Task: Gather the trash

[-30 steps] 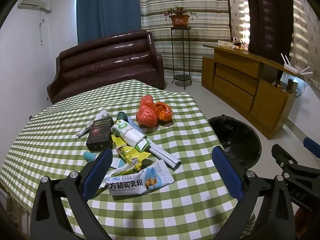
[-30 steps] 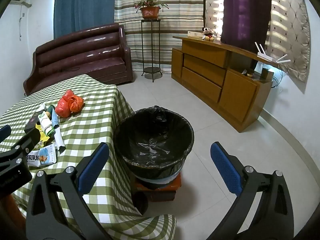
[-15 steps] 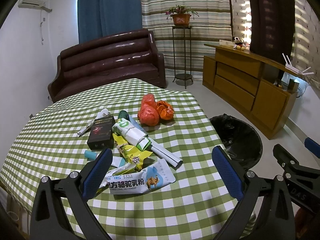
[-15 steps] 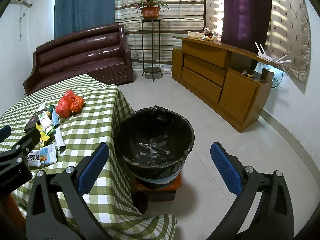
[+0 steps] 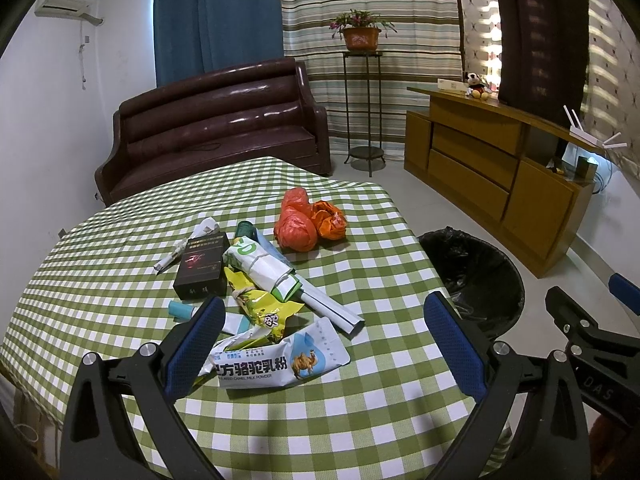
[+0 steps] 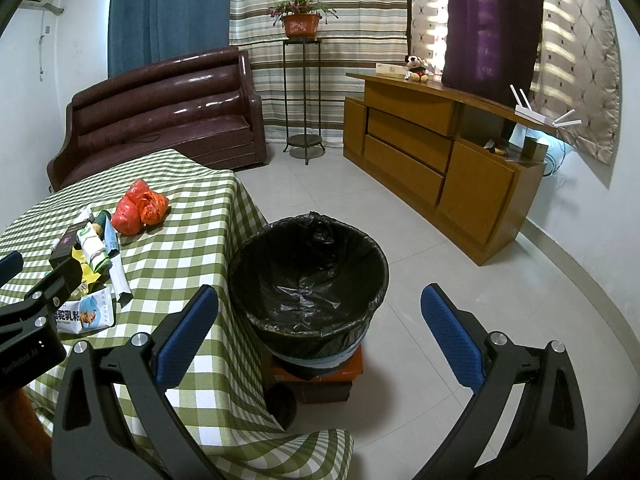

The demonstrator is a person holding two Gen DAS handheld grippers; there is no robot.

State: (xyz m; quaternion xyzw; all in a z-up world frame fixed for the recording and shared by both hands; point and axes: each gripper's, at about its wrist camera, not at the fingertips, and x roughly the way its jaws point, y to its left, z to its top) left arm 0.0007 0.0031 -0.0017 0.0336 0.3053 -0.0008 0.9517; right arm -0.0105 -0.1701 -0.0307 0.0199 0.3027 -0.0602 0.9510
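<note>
A pile of trash lies on the green checked table: a white camel-milk packet, a yellow wrapper, a rolled white and green paper, a black box, and red and orange plastic bags. My left gripper is open and empty, just above the white packet. My right gripper is open and empty, above the black-lined trash bin beside the table. The bin also shows in the left wrist view.
A brown sofa stands behind the table. A wooden sideboard runs along the right wall. A tall plant stand stands by the striped curtain. The bin rests on a box on the tiled floor.
My left gripper has drawn back and risen slightly, so the trash pile sits a little farther off. The right gripper has barely moved.
</note>
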